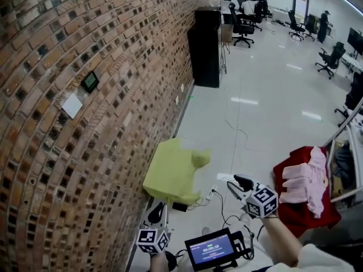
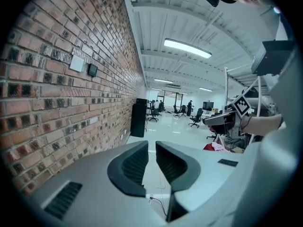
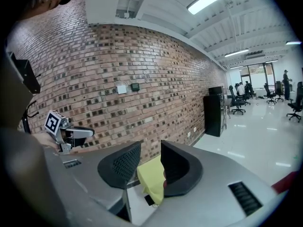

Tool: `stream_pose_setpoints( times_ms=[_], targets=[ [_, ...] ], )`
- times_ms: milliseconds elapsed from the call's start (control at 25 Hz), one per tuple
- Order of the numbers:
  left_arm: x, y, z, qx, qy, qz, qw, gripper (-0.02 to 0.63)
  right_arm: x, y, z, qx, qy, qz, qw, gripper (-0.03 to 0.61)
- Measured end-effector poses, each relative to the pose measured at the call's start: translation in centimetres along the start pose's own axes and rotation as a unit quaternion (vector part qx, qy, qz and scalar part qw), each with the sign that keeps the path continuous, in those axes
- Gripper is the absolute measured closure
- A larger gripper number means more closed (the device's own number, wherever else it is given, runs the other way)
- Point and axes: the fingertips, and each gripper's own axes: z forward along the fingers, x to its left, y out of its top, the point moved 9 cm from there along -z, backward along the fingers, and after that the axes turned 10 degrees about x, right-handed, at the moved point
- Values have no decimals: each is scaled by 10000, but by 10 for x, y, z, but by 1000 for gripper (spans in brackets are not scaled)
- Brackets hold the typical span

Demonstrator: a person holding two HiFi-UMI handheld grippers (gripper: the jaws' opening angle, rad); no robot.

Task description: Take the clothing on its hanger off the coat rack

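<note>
A yellow-green garment [image 1: 172,171] hangs low beside the brick wall; no hanger shows on it. At the right, red clothing [image 1: 295,203] with a pink piece [image 1: 306,180] over it hangs by a white metal rack [image 1: 340,130]. My left gripper [image 1: 157,209] is below the yellow garment, its jaws a narrow gap apart with nothing between them [image 2: 151,143]. My right gripper [image 1: 243,181] is between the two lots of clothing and touches neither. Its jaws [image 3: 150,145] stand apart, and the yellow garment [image 3: 151,179] shows through the gap, farther off.
A brick wall [image 1: 85,95] fills the left. A black cabinet [image 1: 205,47] stands against it farther back. Cables and a power strip [image 1: 211,196] lie on the glossy floor. Office chairs [image 1: 243,24] stand at the far end. A small screen [image 1: 211,248] sits near my body.
</note>
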Motion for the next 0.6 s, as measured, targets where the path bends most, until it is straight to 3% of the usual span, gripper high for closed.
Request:
stream_pose_setpoints(
  times_ms=[360, 600],
  targets=[
    [-2, -14, -9, 79, 31, -85, 9999, 552, 15, 5, 1, -217, 296, 22, 9993, 417],
    [-4, -20, -15, 91, 29, -118, 9999, 552, 19, 1, -5, -233, 205, 4, 9995, 416]
  ],
)
